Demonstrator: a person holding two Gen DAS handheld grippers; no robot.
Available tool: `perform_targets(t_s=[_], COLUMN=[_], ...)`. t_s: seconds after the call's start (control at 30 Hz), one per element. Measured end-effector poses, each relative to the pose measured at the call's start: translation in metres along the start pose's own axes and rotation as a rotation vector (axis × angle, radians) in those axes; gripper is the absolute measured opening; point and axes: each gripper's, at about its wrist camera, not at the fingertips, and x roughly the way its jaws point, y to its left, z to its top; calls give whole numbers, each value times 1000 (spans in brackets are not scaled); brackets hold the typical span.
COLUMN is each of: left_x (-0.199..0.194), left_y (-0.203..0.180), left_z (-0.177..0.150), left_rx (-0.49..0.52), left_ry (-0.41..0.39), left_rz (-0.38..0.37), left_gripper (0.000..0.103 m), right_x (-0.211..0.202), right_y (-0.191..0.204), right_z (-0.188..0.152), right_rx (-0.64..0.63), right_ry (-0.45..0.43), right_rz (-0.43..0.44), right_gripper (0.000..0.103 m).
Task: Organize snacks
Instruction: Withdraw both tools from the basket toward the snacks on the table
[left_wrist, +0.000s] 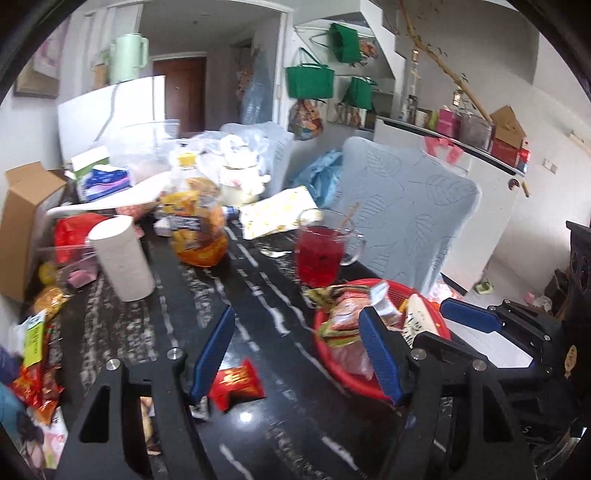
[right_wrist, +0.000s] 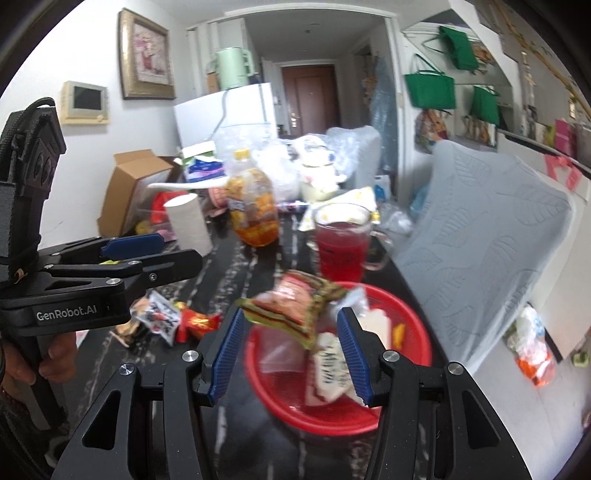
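Note:
A red basket (right_wrist: 413, 325) stands on the dark marbled table and holds several snack packets; it also shows in the left wrist view (left_wrist: 343, 369). A green-edged orange packet (right_wrist: 291, 310) is blurred just above the basket, between and ahead of my right gripper's fingers. My right gripper (right_wrist: 291, 354) is open over the basket and grips nothing. My left gripper (left_wrist: 299, 354) is open and empty over the table, left of the basket. A small red packet (left_wrist: 236, 384) lies on the table under its left finger (left_wrist: 214, 354). More loose snacks (right_wrist: 166, 317) lie left of the basket.
A glass mug of red drink (left_wrist: 319, 251) stands behind the basket. An orange juice bottle (left_wrist: 197, 221), a paper roll (left_wrist: 122, 258) and a cardboard box (left_wrist: 26, 221) crowd the far left. A pile of snack packets (left_wrist: 33, 362) lies at the left edge. A covered chair (left_wrist: 402, 206) stands at the right.

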Motion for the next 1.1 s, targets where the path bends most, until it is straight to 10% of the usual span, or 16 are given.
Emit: perform_targets(t_s=[1.1], left_x=[-65], left_y=[103], left_z=[-77], left_rx=[-190], left_ry=[54], left_rz=[221], left_gripper=[69], right_x=[59], right_y=[127], right_z=[-10], right_rx=[-208], right_ry=[119], right_rz=[300], right_gripper=[52])
